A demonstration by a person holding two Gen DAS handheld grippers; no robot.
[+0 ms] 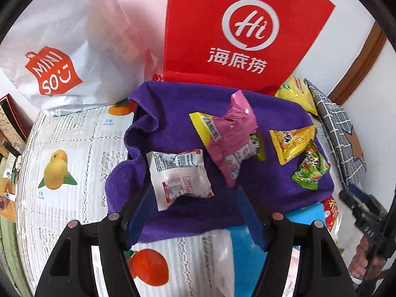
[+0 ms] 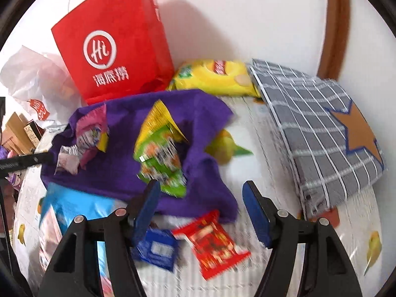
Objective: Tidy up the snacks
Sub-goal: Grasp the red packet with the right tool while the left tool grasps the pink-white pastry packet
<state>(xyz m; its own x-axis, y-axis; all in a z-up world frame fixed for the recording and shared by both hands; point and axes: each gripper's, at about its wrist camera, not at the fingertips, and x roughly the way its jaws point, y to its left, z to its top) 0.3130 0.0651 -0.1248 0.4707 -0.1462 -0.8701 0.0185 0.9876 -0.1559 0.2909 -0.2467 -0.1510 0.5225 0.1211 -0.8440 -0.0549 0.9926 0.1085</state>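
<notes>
Both grippers' jaws stand wide and empty: the white crinkled snack packet on the purple towel lies just ahead of the left gripper, long axis roughly crosswise, nearer it than the right gripper.

Red bag walls the purple cloth behind; grey checked bag flanks right; tablecloth between lies open.

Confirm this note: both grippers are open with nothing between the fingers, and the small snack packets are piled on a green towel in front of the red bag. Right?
Not quite. The towel is purple, not green, as the left wrist view shows. The rest holds: the left gripper and right gripper are open and hold nothing, and the snack packets lie on it before the red bag.
</notes>
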